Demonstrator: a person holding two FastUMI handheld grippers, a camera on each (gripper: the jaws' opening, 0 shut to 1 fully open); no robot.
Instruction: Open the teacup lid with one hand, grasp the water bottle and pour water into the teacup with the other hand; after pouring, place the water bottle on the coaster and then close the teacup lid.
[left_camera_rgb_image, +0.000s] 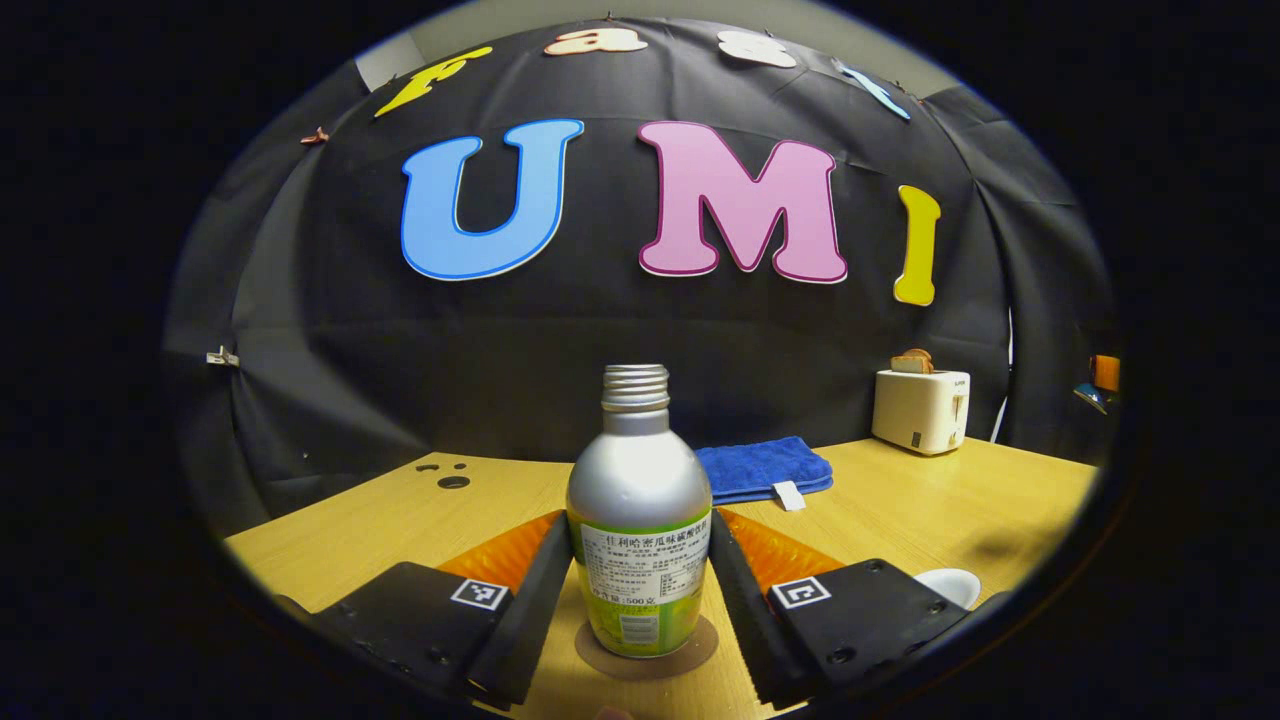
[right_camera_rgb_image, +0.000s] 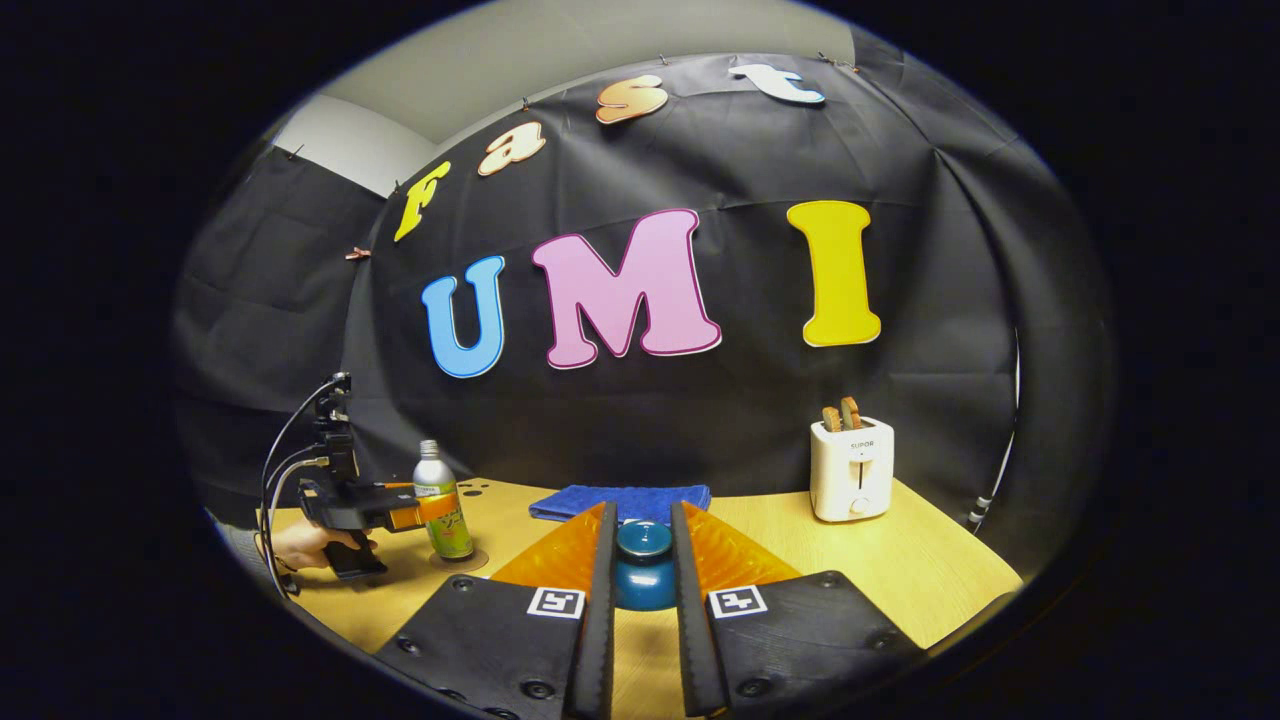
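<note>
A silver water bottle (left_camera_rgb_image: 640, 470) with a green label and no cap stands upright on a round brown coaster (left_camera_rgb_image: 650, 668). My left gripper (left_camera_rgb_image: 640, 520) is shut on its body, one finger flush against each side. The right gripper view shows that bottle (right_camera_rgb_image: 432, 475), its coaster (right_camera_rgb_image: 462, 562) and the left gripper (right_camera_rgb_image: 425, 512) at the far left, with a hand (right_camera_rgb_image: 300, 548) behind. My right gripper (right_camera_rgb_image: 642, 508) is shut on the domed lid (right_camera_rgb_image: 645, 538) of a dark blue teacup (right_camera_rgb_image: 645, 592). The lid appears to rest on the cup.
A folded blue towel (left_camera_rgb_image: 765, 465) lies at the back of the wooden table (left_camera_rgb_image: 900, 510). A white toaster (right_camera_rgb_image: 852, 480) with toast in it stands at the back right. A white round dish (left_camera_rgb_image: 950, 585) sits just right of my left gripper.
</note>
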